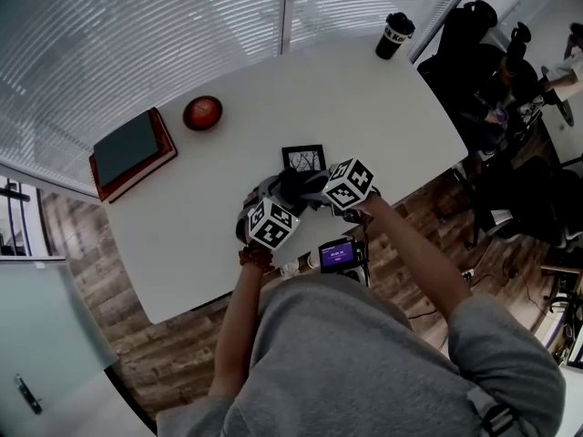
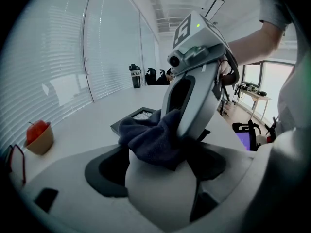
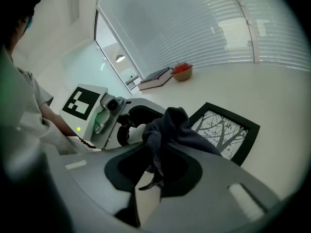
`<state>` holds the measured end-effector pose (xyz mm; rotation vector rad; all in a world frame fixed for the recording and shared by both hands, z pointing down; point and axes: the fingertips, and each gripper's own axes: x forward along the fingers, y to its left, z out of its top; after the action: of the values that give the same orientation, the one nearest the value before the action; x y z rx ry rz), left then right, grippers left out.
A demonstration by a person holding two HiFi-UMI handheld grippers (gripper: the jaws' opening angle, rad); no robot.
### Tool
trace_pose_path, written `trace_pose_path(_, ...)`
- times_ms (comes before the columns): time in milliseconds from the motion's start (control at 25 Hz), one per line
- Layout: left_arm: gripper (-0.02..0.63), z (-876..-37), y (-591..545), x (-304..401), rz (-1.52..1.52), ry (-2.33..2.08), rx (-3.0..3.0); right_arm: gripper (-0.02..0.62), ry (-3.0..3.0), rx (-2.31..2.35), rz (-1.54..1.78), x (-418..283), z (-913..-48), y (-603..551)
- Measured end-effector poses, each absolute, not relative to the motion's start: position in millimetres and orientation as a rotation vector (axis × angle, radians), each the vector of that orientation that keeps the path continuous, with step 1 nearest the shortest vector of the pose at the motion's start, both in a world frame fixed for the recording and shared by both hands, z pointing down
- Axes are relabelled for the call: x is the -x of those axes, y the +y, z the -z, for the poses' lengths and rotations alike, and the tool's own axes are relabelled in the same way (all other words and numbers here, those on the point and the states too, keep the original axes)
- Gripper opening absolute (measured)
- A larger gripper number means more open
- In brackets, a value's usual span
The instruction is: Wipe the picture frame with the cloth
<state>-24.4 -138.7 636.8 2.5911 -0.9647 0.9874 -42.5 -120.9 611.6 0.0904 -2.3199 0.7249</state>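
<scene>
The black picture frame (image 1: 303,158) lies flat on the white table (image 1: 364,107) and shows a tree print (image 3: 226,130). A dark cloth (image 1: 290,188) is bunched just in front of it, between my two grippers. My right gripper (image 3: 155,165) is shut on the cloth (image 3: 170,127), which rises out of its jaws and droops toward the frame. My left gripper (image 2: 160,157) faces the right gripper (image 2: 194,81) closely. Its jaws stand apart, and the cloth (image 2: 148,136) lies loosely over them. In the left gripper view only a corner of the frame (image 2: 138,115) shows behind the cloth.
A red apple in a bowl (image 1: 202,113) and stacked books (image 1: 132,151) sit at the table's left. A black cup (image 1: 394,35) stands at the far corner. A small lit screen (image 1: 339,255) hangs near my chest. Chairs and a person (image 1: 496,89) are at the right.
</scene>
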Motion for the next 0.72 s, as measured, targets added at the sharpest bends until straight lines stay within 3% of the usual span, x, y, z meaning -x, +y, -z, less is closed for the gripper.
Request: trace_pose_path(720, 0.364, -636, -137, 23, -0.986, -0.954, -2.599, 0.064, -2.383, -0.005, -0.897, 39, -600, -113)
